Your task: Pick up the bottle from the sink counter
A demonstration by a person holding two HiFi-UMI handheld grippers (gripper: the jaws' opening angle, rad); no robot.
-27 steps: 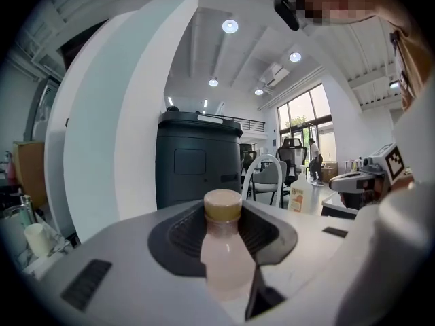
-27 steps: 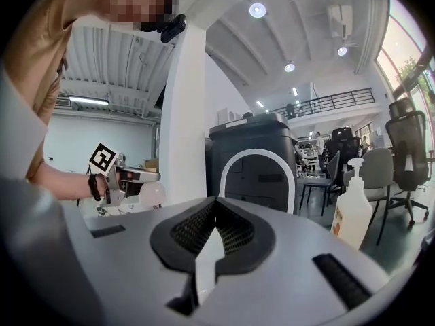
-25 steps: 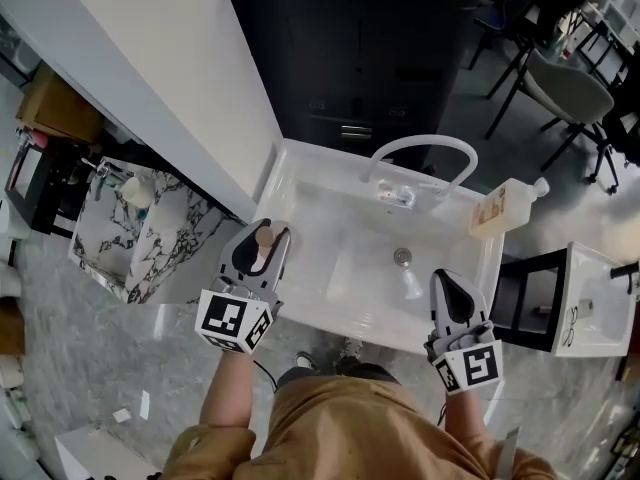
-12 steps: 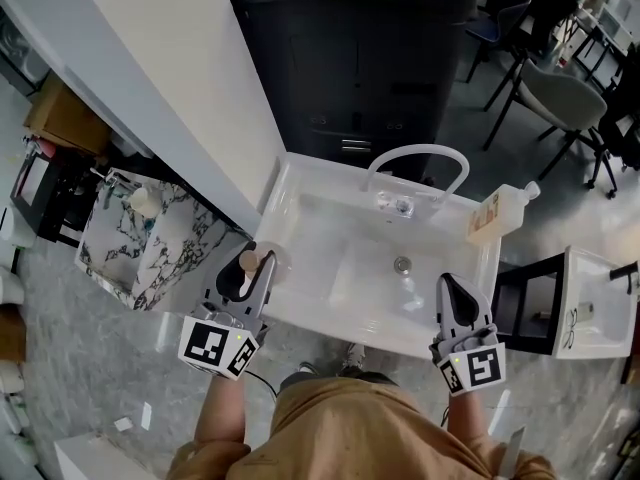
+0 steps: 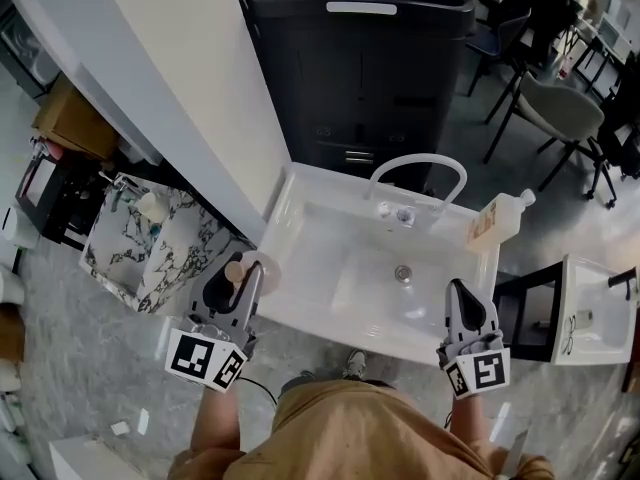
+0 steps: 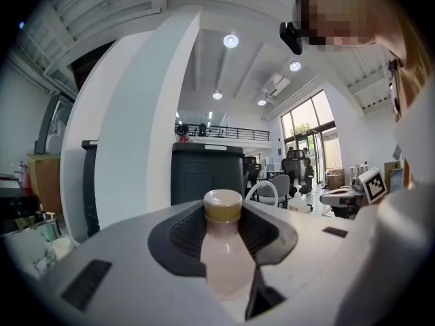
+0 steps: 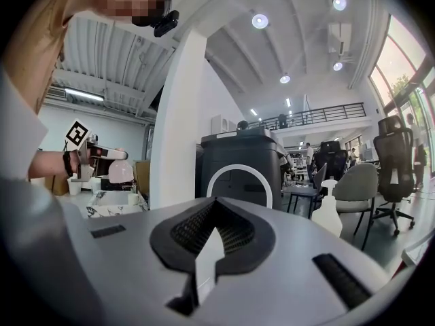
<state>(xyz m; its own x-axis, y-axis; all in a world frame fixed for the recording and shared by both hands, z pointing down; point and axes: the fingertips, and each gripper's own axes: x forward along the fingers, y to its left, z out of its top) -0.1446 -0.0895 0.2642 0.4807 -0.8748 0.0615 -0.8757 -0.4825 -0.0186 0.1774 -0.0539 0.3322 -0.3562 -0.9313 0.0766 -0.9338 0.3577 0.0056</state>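
Note:
A small bottle point(image 5: 238, 272) of pale pink liquid with a tan cap is upright between the jaws of my left gripper point(image 5: 241, 279), which is shut on it. It hangs in the air just off the near left corner of the white sink point(image 5: 312, 320). In the left gripper view the bottle point(image 6: 223, 260) fills the middle, with both dark pads pressed against its neck and shoulders. My right gripper point(image 5: 466, 301) hovers over the sink's near right corner, shut with nothing in it. In the right gripper view its jaws meet, and the bottle point(image 7: 121, 172) shows far left.
A white arched faucet point(image 5: 418, 167) stands at the sink's back edge, and a white spray bottle point(image 5: 497, 218) at its far right corner. Behind is a black cabinet point(image 5: 365, 63). A marble-patterned basin point(image 5: 150, 243) is at the left, another white basin point(image 5: 598, 313) at the right.
My left gripper has carried the bottle off the sink's left rim, up and toward the lower left of the head view. The right gripper has drifted slightly toward me.

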